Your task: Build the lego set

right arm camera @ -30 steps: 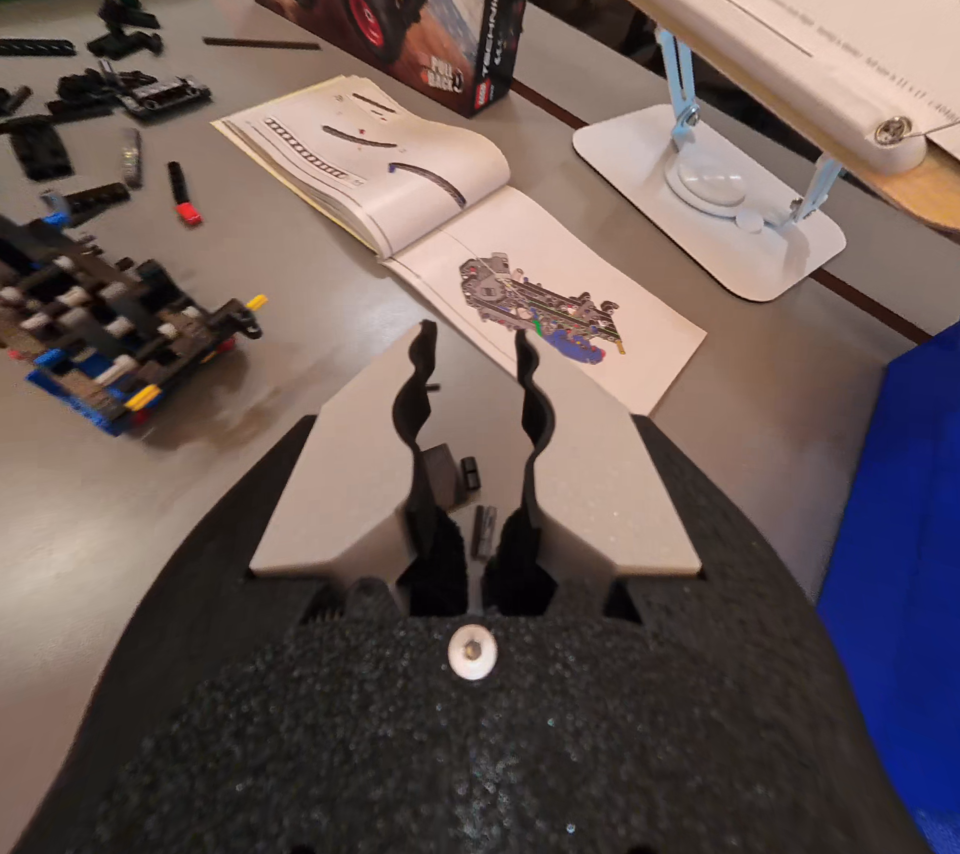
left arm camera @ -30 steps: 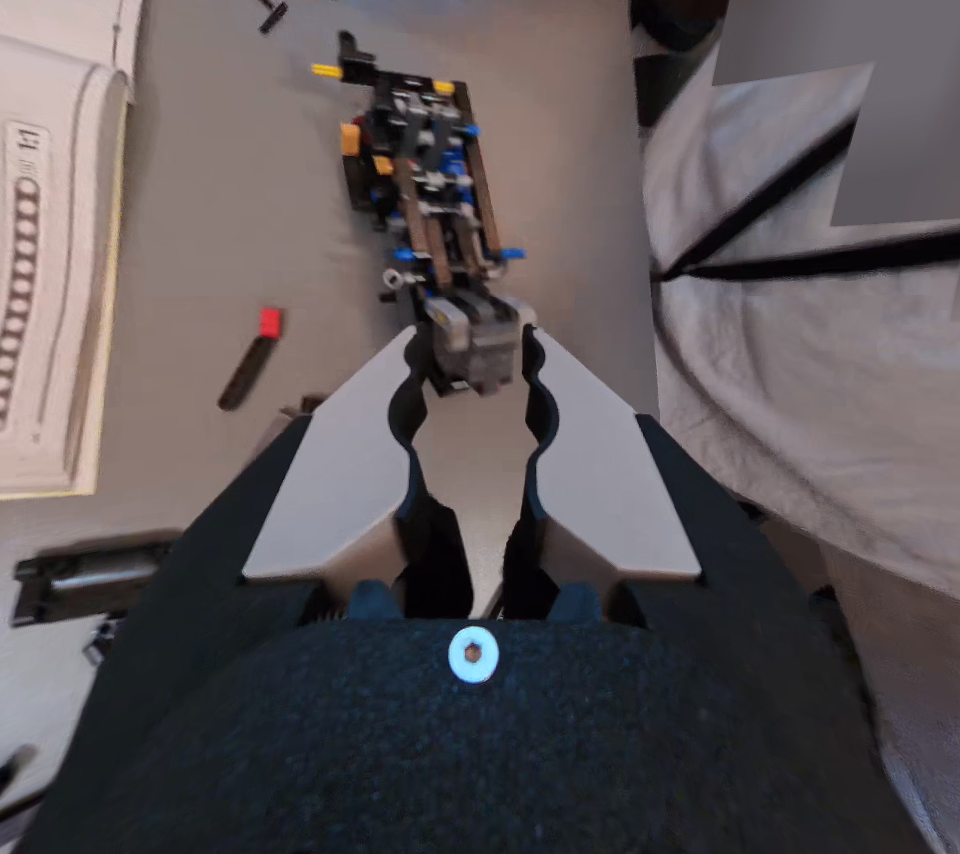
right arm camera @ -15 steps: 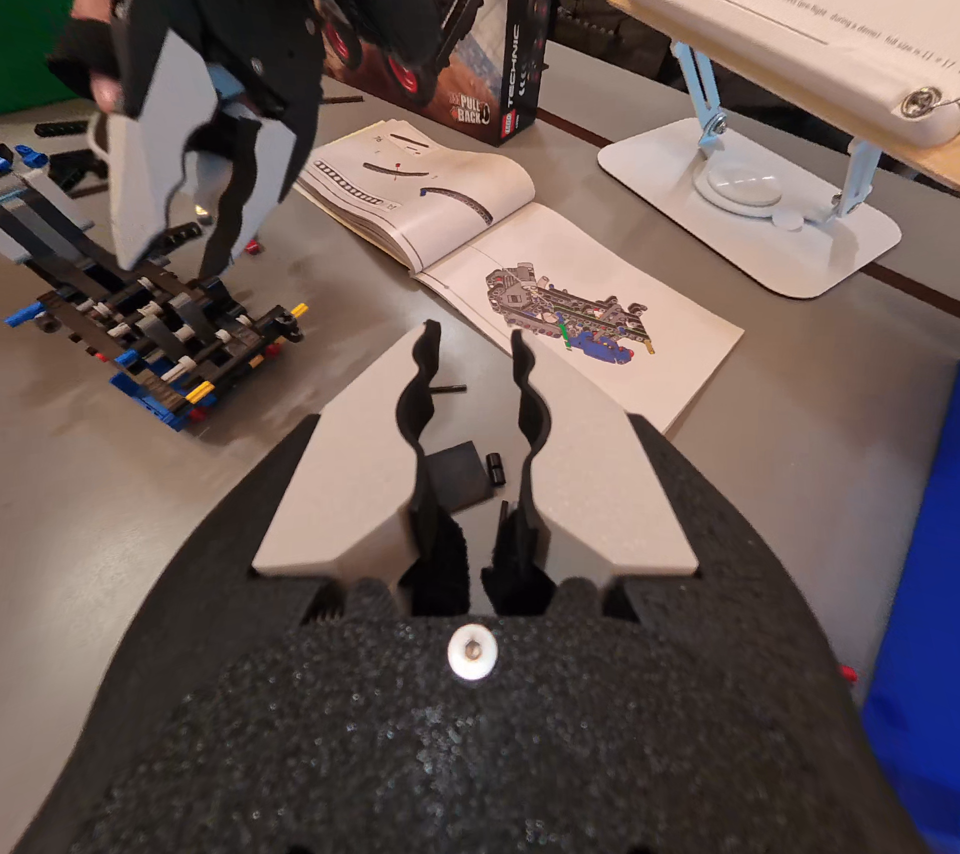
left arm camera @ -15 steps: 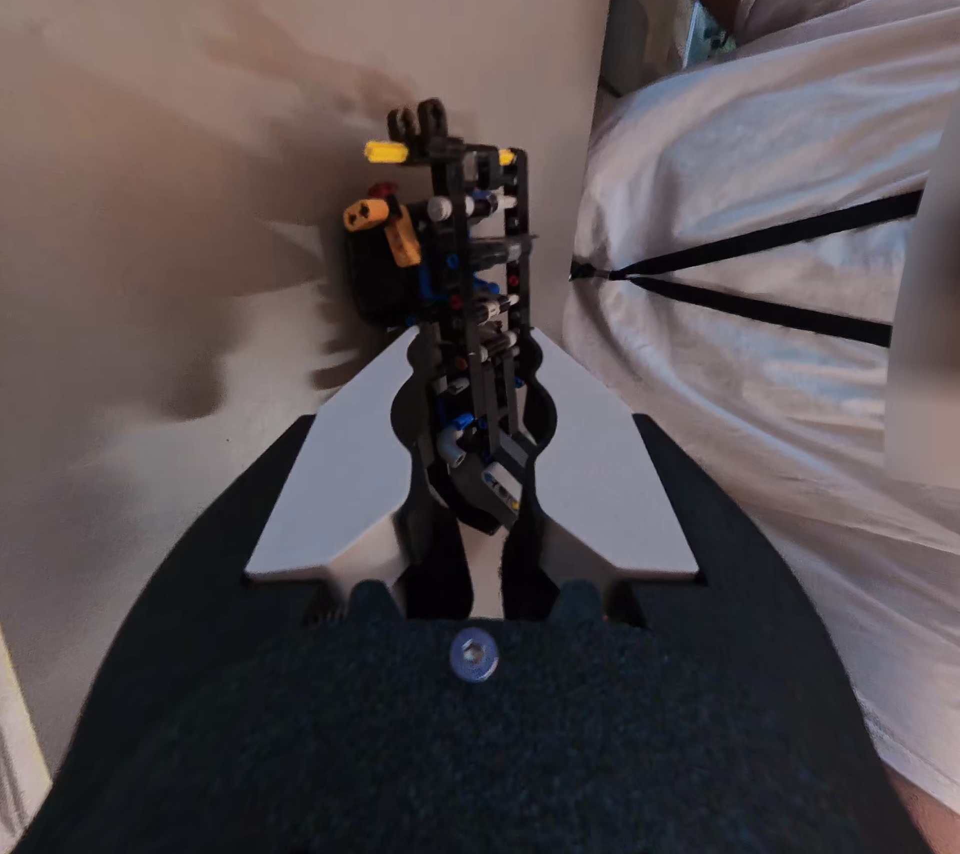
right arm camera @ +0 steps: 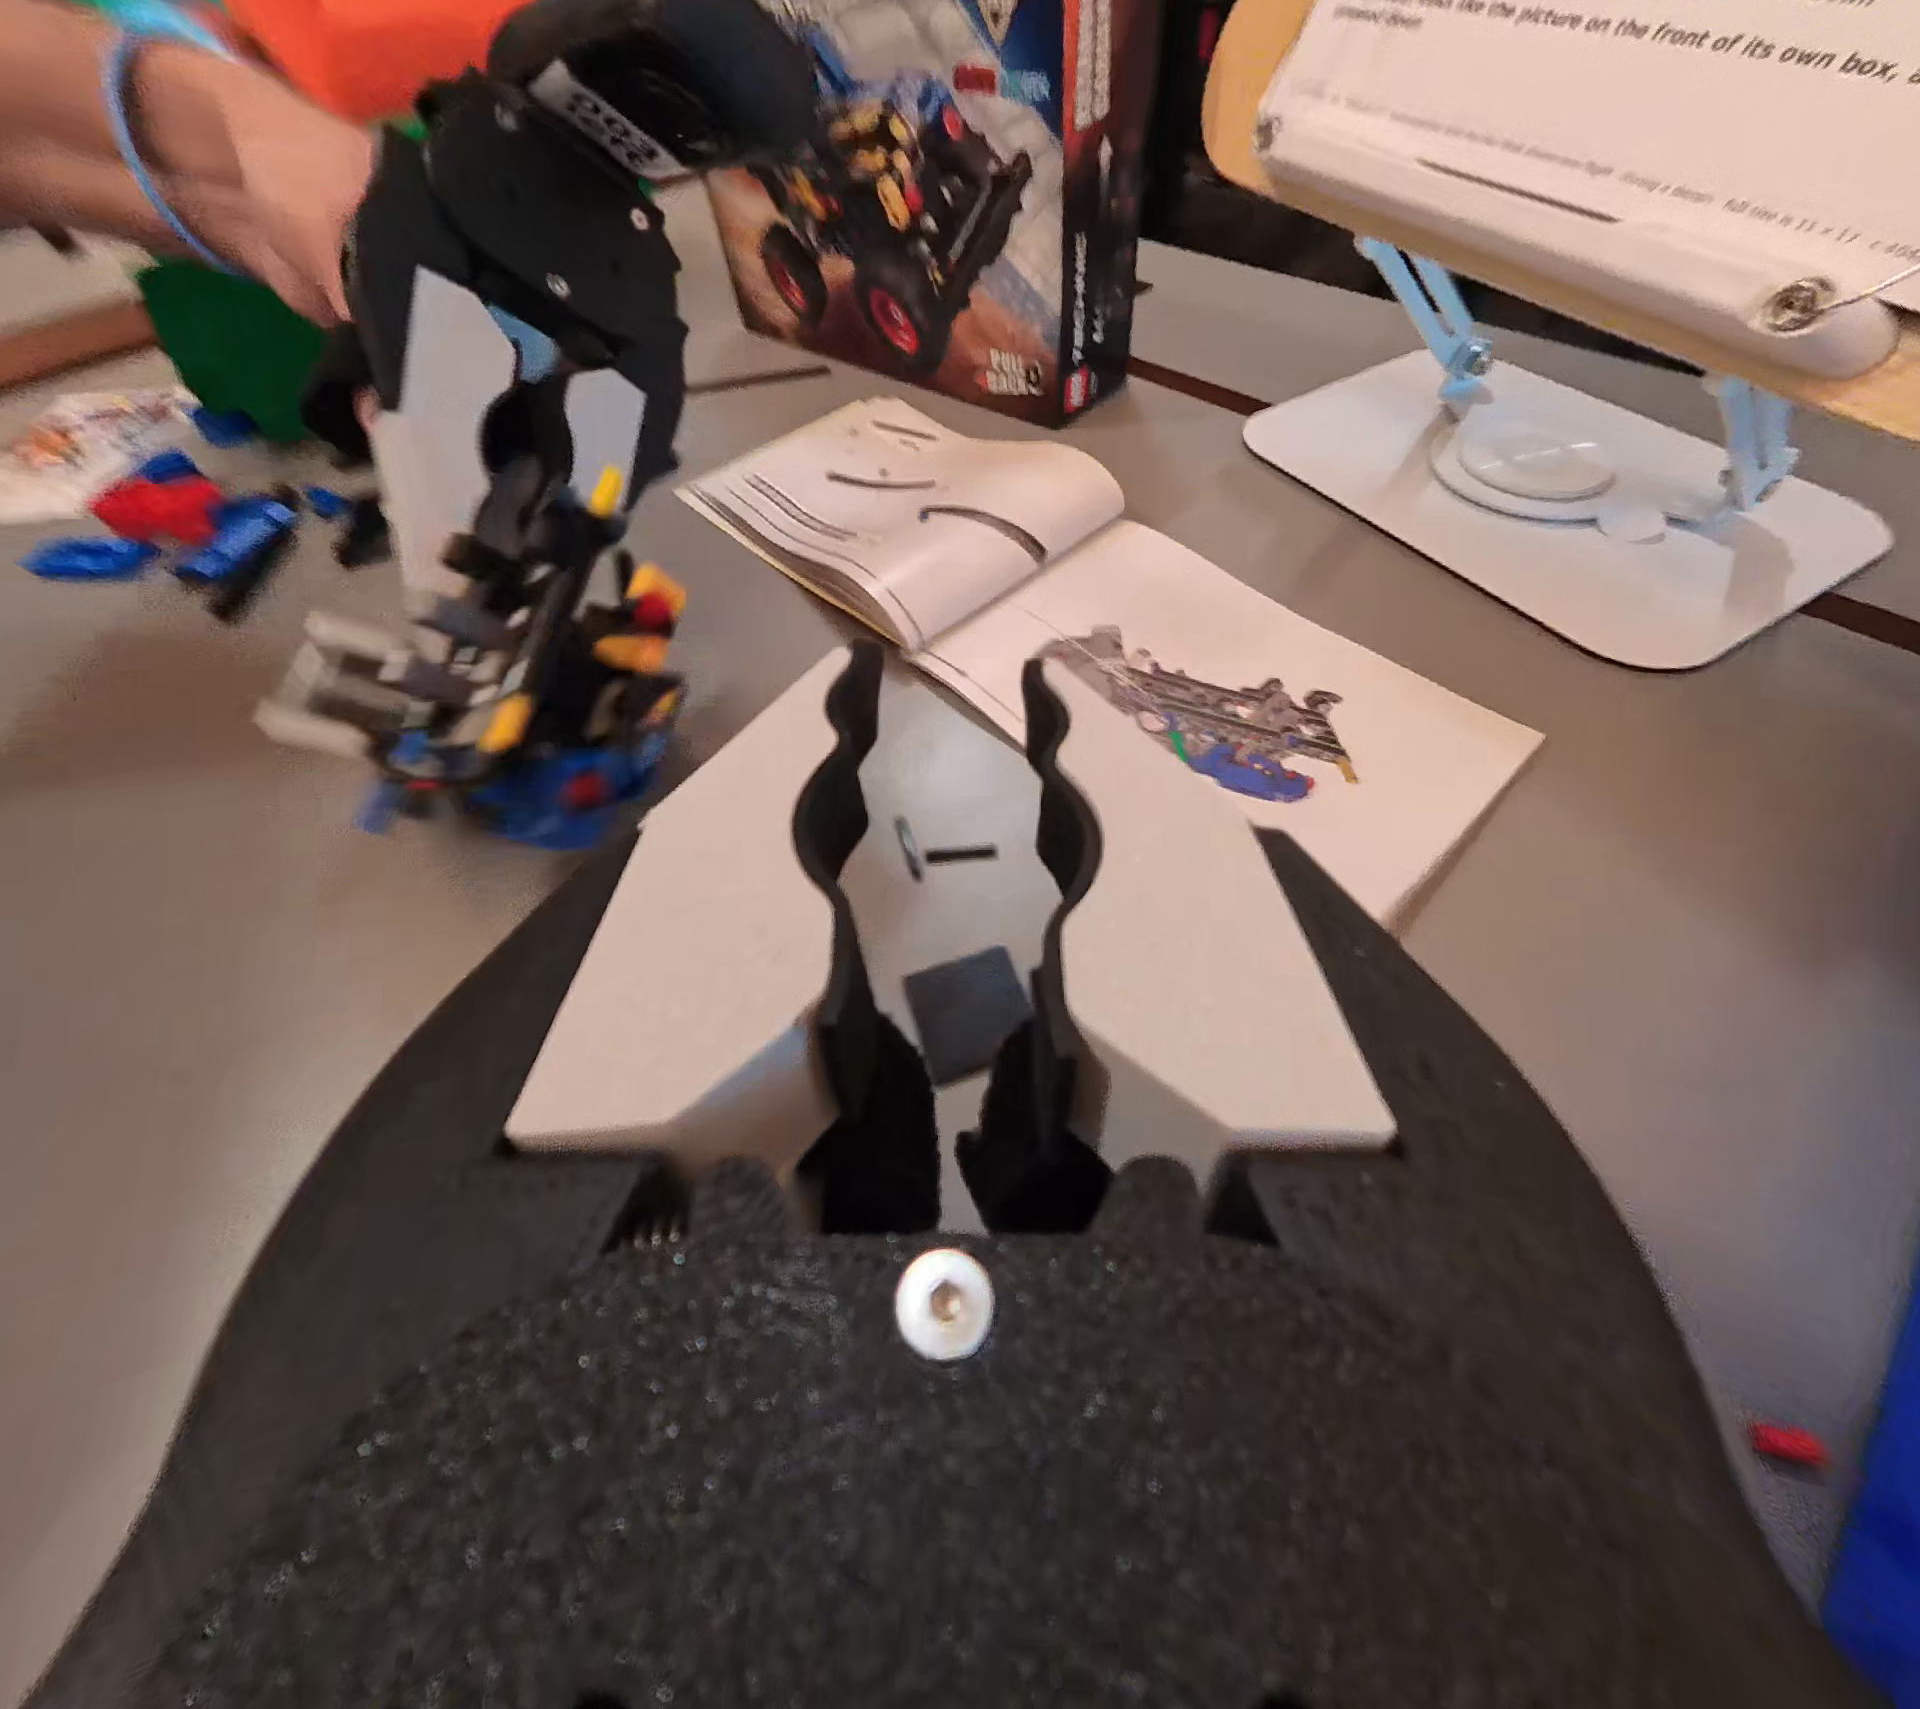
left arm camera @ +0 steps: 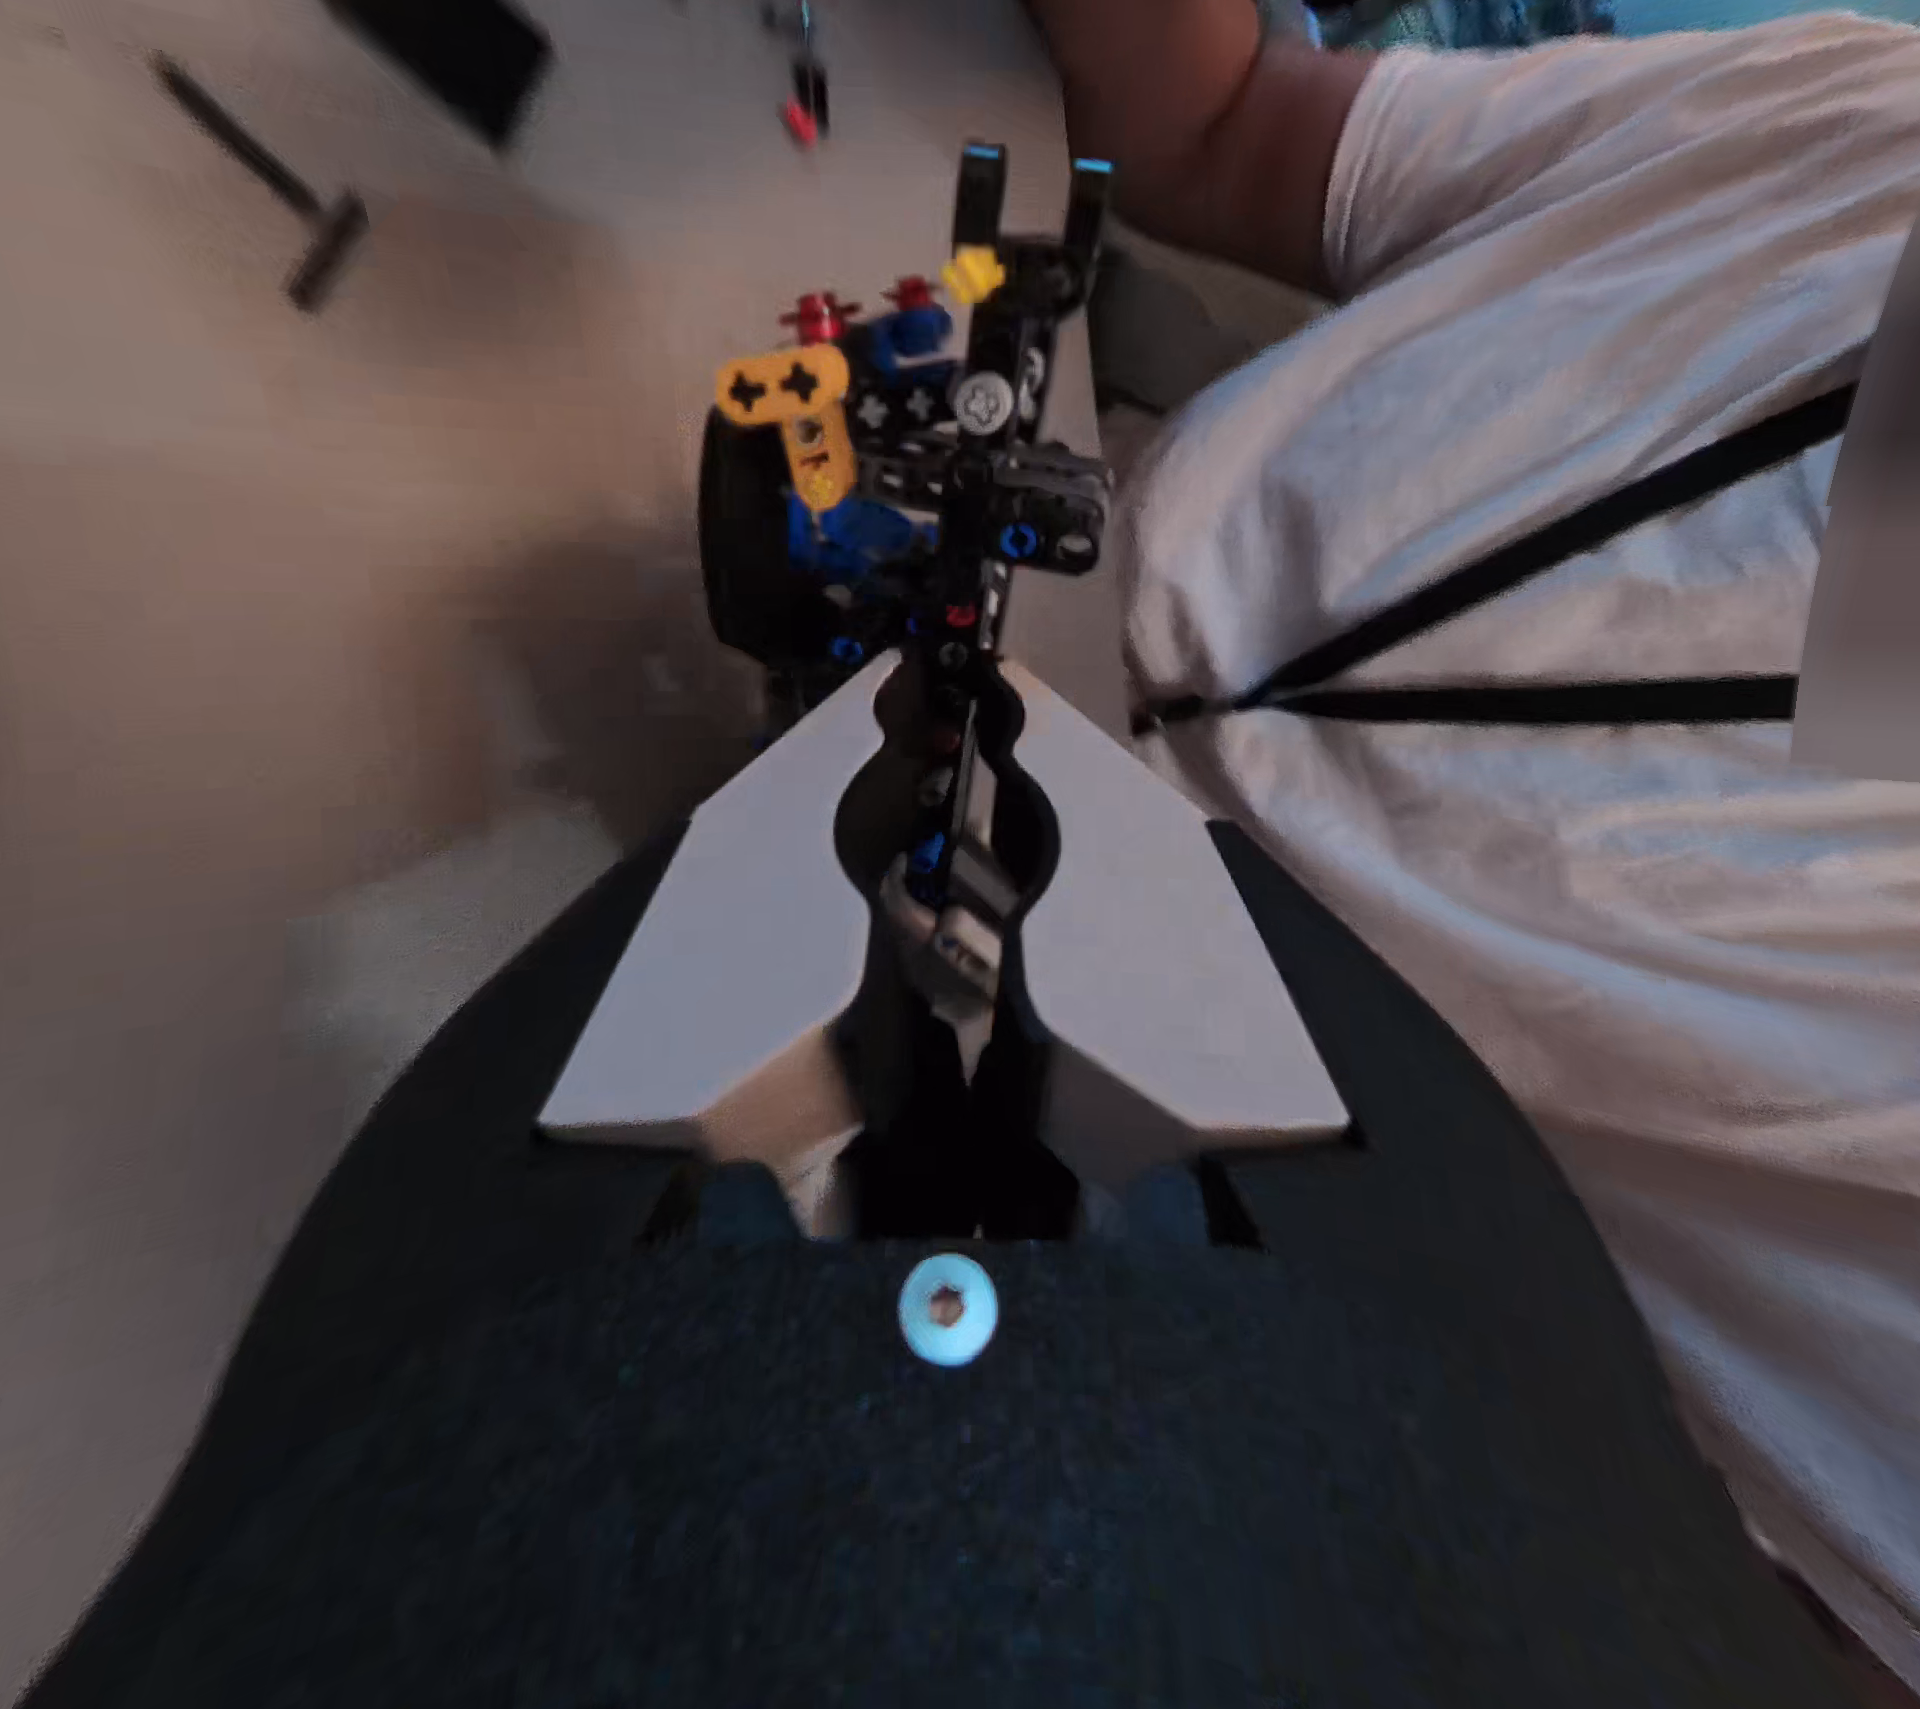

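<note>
The partly built lego model [left arm camera: 935,454], a black frame with blue, yellow and red parts, stands on end. My left gripper [left arm camera: 951,672] is shut on the model's black side beam, which runs down between the pads. In the right wrist view the left gripper [right arm camera: 520,371] comes down from above onto the model [right arm camera: 540,651], whose blue lower end is at the grey table [right arm camera: 260,984]. My right gripper [right arm camera: 951,672] is open and empty, hovering over the table. Below its fingers lie a short black pin [right arm camera: 961,854] and a flat dark square piece [right arm camera: 966,1010].
An open instruction booklet [right arm camera: 1039,579] lies just beyond the right gripper, with the set's box [right arm camera: 935,205] behind it. A white stand holding a board [right arm camera: 1558,496] is at the right. Loose pieces lie at the left [right arm camera: 156,516] and far off [left arm camera: 436,18]. A person's white shirt [left arm camera: 1507,724] is close. My right gripper's tips are some 11 cm from the flat dark square piece [right arm camera: 966,1010]. My left wrist view [left arm camera: 461,19] looks at it from another angle.
My left gripper closed on the model's frame, which lay flat on the table, and tipped it up on end. My right gripper stayed open and has barely moved.
</note>
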`<state>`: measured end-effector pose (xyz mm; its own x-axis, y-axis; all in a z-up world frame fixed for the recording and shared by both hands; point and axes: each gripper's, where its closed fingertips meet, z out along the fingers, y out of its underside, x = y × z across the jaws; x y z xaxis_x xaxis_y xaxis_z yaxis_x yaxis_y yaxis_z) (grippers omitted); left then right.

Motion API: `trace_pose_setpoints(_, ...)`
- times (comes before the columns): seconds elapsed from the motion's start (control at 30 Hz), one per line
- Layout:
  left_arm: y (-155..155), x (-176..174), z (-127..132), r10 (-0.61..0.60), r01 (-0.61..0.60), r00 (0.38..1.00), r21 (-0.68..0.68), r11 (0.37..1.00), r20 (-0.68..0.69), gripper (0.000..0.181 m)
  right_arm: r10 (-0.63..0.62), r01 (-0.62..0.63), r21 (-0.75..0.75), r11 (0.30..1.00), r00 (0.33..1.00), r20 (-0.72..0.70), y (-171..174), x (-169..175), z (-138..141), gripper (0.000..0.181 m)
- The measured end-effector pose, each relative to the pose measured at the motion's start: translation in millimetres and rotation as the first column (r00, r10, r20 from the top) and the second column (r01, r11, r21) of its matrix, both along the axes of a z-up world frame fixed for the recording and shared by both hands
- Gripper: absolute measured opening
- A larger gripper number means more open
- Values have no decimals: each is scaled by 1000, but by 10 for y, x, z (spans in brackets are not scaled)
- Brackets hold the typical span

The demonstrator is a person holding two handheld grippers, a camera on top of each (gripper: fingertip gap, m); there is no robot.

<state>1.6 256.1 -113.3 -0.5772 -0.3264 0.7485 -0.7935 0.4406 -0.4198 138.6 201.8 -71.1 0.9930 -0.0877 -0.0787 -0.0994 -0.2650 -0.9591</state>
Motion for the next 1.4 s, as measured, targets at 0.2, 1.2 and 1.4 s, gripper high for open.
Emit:
trace_pose_setpoints(0.2, 14, 277, 372, 364, -300, 873, -230, 926, 325, 5, 207, -161, 165, 973, 925, -320, -12, -551, 181, 27)
trace_pose_setpoints(1.2, -90, -73, 249, 632, -441, 744, -552, 707, 215, 5, 450, -390, 226, 893, 746, -491, 347, -1357, -157, 7)
trace_pose_setpoints(1.4, -114, -86, 137, 606, -429, 760, -518, 741, 238, 5, 424, -352, 238, 905, 770, -476, 336, -1257, -131, 10)
